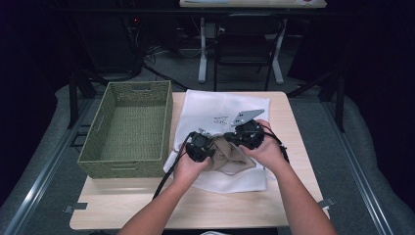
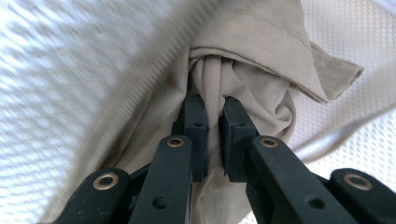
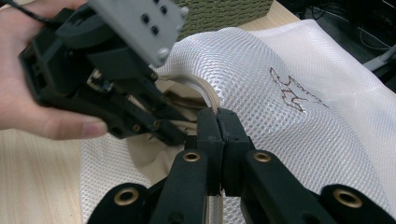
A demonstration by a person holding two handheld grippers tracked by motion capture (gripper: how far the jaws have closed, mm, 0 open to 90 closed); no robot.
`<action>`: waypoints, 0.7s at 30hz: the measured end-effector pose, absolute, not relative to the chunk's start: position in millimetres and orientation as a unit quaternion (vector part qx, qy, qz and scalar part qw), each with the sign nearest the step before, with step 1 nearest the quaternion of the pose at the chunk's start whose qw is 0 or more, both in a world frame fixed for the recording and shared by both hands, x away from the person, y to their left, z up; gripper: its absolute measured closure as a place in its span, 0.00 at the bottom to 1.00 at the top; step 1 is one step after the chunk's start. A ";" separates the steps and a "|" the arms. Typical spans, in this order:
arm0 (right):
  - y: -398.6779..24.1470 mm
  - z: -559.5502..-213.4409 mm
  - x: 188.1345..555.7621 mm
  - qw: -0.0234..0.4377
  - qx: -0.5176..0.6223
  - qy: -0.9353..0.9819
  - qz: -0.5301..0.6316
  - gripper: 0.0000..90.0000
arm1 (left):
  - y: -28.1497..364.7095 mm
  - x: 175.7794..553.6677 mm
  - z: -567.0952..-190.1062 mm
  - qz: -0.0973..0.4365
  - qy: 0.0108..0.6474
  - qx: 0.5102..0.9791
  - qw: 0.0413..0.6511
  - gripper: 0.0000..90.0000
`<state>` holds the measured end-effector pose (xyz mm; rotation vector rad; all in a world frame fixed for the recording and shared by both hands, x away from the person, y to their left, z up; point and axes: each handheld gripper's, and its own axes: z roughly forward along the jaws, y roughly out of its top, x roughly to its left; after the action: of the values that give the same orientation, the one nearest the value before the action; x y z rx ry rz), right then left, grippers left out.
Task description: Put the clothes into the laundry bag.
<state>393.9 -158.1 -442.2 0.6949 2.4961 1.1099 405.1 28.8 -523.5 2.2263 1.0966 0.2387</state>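
- The beige cloth [image 1: 230, 154] is a soft, thin woven fabric with a stitched hem, bunched into loose folds; it lies at the middle of the table [image 1: 147, 198], on top of a white mesh bag [image 1: 215, 110].
- The bag is a fine, net-like weave, roughly rectangular, with a small dark embroidered mark [image 3: 292, 95] toward 12 o'clock from the grippers.
- The left gripper [image 2: 214, 109] has its black fingers clenched on a gathered twist of the beige cloth; the fabric is squeezed into a narrow rope between the pads.
- The right gripper [image 3: 217, 122] has its fingers pressed together on the bag's mesh edge, where a tan corded rim [image 3: 205, 91] curls up just above the fingertips.
- At 9 o'clock from the cloth stands a green woven basket [image 1: 100, 147], rectangular, with cut-out handles, touching the bag's edge.
- The table top is pale wood with rounded corners.
- From the high view, both hands sit close together over the cloth, the right one carrying a grey three-cornered plate [image 1: 247, 116].
- The left gripper view gives the cloth's hem stitching and creases up close.
- The right gripper view shows the left hand [image 3: 28, 88] wrapped round its black gripper body, at 10 o'clock, and the beige cloth tucked under the mesh.
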 end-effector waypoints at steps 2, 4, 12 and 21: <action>-157.7 -442.5 393.7 0.160 0.243 0.874 0.389 0.99 | 28.8 408.7 -523.0 0.093 0.423 0.842 0.321 0.92; -157.6 -442.4 393.6 0.159 0.243 0.875 0.388 0.99 | 27.9 410.3 -523.3 0.089 0.432 0.835 0.328 0.92; -157.4 -442.1 393.0 0.159 0.244 0.874 0.389 0.99 | 23.0 419.5 -525.0 0.100 0.442 0.830 0.325 0.91; -160.3 -442.7 394.9 0.160 0.246 0.872 0.391 0.99 | 24.6 411.9 -520.8 0.096 0.422 0.841 0.326 0.78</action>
<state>394.9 -160.3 -442.7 0.7038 2.4925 1.1178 411.9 24.6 -520.8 2.2024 1.1050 0.2523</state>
